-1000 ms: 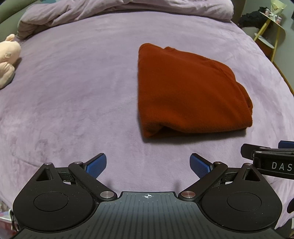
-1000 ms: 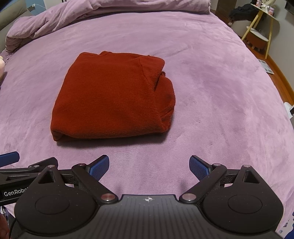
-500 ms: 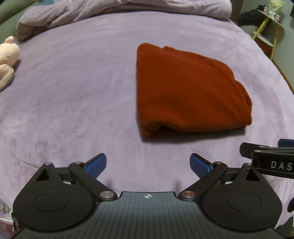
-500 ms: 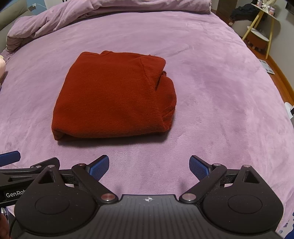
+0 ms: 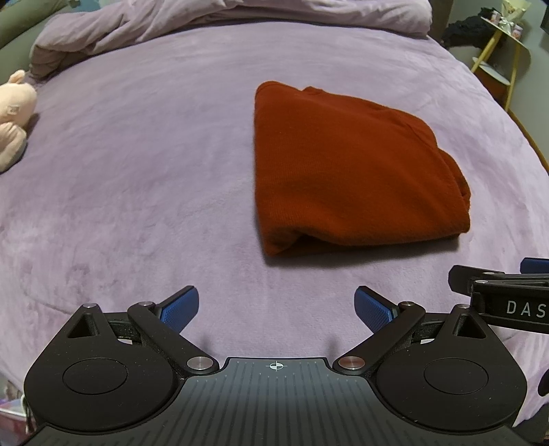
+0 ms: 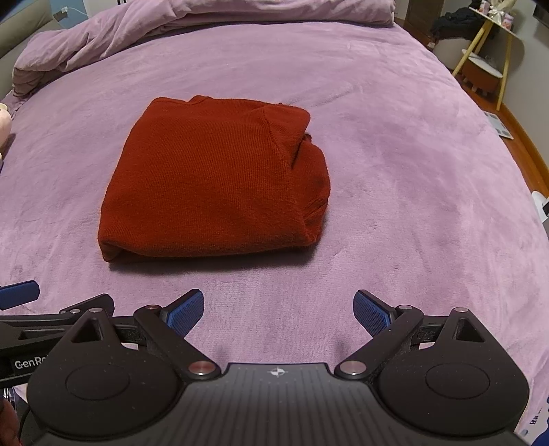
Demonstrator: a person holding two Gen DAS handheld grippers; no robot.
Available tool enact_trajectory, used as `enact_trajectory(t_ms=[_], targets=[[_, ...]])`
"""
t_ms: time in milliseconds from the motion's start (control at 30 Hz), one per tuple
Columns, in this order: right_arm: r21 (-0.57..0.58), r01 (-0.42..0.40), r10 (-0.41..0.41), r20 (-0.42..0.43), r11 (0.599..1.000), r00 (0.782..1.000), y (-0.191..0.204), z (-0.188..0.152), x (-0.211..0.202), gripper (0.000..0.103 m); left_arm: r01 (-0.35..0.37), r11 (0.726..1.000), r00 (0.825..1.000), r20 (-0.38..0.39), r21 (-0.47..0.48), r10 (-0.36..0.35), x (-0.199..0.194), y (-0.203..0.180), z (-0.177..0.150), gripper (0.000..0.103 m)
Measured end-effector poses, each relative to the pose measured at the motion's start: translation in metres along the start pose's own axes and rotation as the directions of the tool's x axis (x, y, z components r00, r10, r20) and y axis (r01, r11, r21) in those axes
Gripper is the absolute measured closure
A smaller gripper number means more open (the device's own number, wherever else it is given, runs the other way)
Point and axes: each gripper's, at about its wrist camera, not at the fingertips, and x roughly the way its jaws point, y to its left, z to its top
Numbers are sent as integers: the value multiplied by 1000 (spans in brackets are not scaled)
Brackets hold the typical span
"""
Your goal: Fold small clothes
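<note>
A rust-red knitted garment (image 5: 346, 171) lies folded into a thick rectangle on the purple bedspread (image 5: 137, 178). In the right wrist view the same garment (image 6: 216, 185) sits left of centre, its bulky rolled edge on the right. My left gripper (image 5: 276, 308) hovers open near the bed's front edge, short of the garment and to its left, with nothing between its blue pads. My right gripper (image 6: 278, 310) is open too, empty, in front of the garment's near edge. Each gripper shows at the other's frame edge.
A crumpled purple duvet (image 6: 192, 24) is heaped along the far side of the bed. A pale plush toy (image 5: 13, 113) lies at the left edge. A yellow-legged side table (image 6: 487, 51) and wooden floor lie beyond the bed's right side.
Both grippers have drifted very slightly; the garment sits a touch lower and closer in the right wrist view. Both stay open, and the garment has not been touched.
</note>
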Motion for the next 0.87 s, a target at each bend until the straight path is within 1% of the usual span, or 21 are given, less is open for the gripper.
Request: enact_trajectory(t_ms=[233, 433, 600, 733, 867], targets=[[3, 3, -3, 3, 1000, 1000, -2, -1, 0, 9, -9, 1000, 1000, 0, 5, 9, 1, 0, 0, 3], [-1, 6, -6, 4, 1000, 1000, -3, -2, 0, 9, -4, 1000, 1000, -3, 13, 4, 4, 1, 1, 3], [-1, 13, -13, 5, 1000, 1000, -4, -4, 3, 9, -18, 1000, 1000, 26, 20, 17, 4, 1, -3, 3], [9, 16, -16, 1, 1000, 1000, -5, -5, 4, 9, -14, 999, 1000, 5, 36, 13, 7, 0, -4, 3], [18, 22, -22, 0, 1000, 1000, -7, -6, 5, 9, -9, 999, 1000, -16, 30, 10, 10, 0, -6, 3]])
